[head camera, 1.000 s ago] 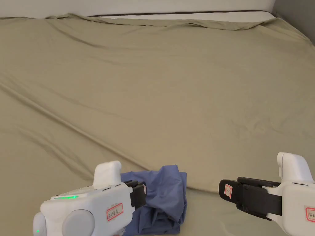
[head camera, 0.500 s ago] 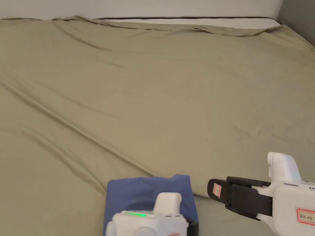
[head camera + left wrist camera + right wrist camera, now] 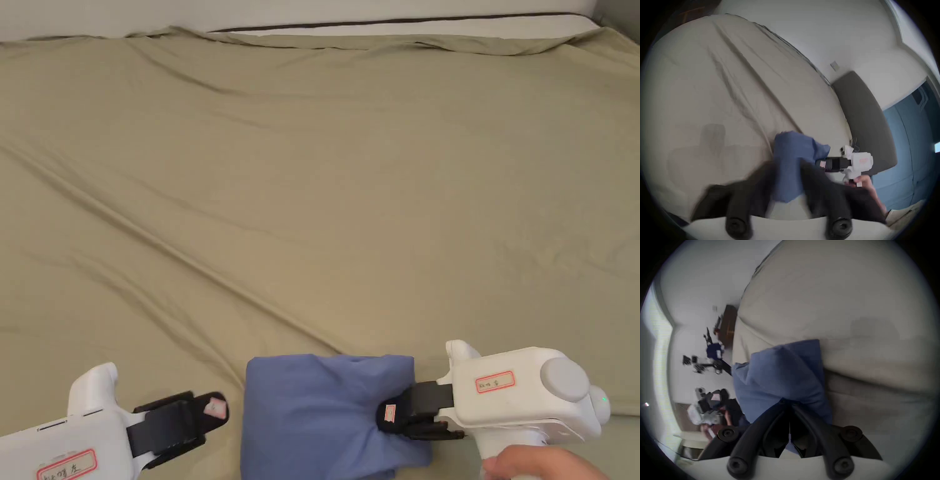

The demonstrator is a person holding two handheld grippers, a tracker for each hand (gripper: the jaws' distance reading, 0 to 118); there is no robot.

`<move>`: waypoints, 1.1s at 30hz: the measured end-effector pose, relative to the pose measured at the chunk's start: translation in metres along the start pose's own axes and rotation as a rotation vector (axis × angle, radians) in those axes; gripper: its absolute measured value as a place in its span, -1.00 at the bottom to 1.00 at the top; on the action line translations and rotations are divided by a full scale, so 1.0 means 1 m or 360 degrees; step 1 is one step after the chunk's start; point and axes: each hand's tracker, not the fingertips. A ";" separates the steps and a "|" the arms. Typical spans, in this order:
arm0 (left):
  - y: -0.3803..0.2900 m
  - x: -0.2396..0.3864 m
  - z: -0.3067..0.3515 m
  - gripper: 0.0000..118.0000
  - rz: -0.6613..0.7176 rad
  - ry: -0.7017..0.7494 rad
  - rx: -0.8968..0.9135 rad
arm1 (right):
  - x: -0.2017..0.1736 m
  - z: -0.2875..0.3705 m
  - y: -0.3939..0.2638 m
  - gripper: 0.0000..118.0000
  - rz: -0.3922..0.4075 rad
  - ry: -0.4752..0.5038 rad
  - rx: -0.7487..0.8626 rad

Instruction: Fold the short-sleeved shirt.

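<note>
The blue short-sleeved shirt (image 3: 319, 412) lies as a compact folded rectangle on the olive bed sheet (image 3: 325, 187), near its front edge. My right gripper (image 3: 390, 415) reaches in from the right, jaws shut on the shirt's right edge. In the right gripper view the jaw tips (image 3: 786, 400) meet on the blue cloth (image 3: 782, 369). My left gripper (image 3: 212, 409) hovers just left of the shirt, a small gap away, open and holding nothing. In the blurred left gripper view its jaws (image 3: 786, 164) stand spread, with the shirt (image 3: 789, 154) beyond them and the right gripper (image 3: 820, 164) farther off.
The wide sheet has long diagonal creases and spreads far ahead and to both sides. A white mattress edge (image 3: 406, 28) runs along the far side. A grey headboard (image 3: 864, 123) stands at the bed's end. A hand (image 3: 537, 465) holds the right gripper.
The left gripper has let go and pulled off the shirt to its left. The right gripper has moved left and shut on the shirt's right edge. The shirt now lies flat and squared.
</note>
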 end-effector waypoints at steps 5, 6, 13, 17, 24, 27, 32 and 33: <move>0.002 0.021 -0.063 1.00 -0.0280 0.0064 -0.0195 | 0.013 0.006 0.001 -0.95 -0.0004 0.0048 -0.0039; 0.002 0.026 -0.080 1.00 -0.0320 0.0067 -0.0271 | 0.013 0.006 0.001 -0.95 -0.0005 0.0050 -0.0040; -0.024 0.048 -0.109 0.61 -0.0488 0.0282 -0.0448 | 0.011 0.010 -0.007 -0.95 -0.0034 0.0053 -0.0001; -0.013 0.045 -0.084 -0.28 -0.0464 0.0200 -0.0437 | 0.001 0.025 -0.019 -0.95 -0.0070 0.0195 -0.0038; 0.033 -0.025 0.001 -0.29 -0.0075 -0.0050 -0.0440 | -0.051 0.080 -0.052 -0.95 0.0234 0.0624 -0.0018; 0.072 -0.077 0.068 -0.29 -0.0170 0.0198 -0.0412 | -0.076 0.104 -0.065 -0.95 0.0421 0.0660 0.0010; 0.127 -0.176 0.160 -0.29 -0.0076 0.0776 -0.0436 | -0.094 0.122 -0.078 -0.95 0.0458 0.0677 0.0096; 0.135 -0.191 0.171 -0.29 -0.0057 0.0874 -0.0420 | -0.094 0.122 -0.079 -0.95 0.0450 0.0685 0.0108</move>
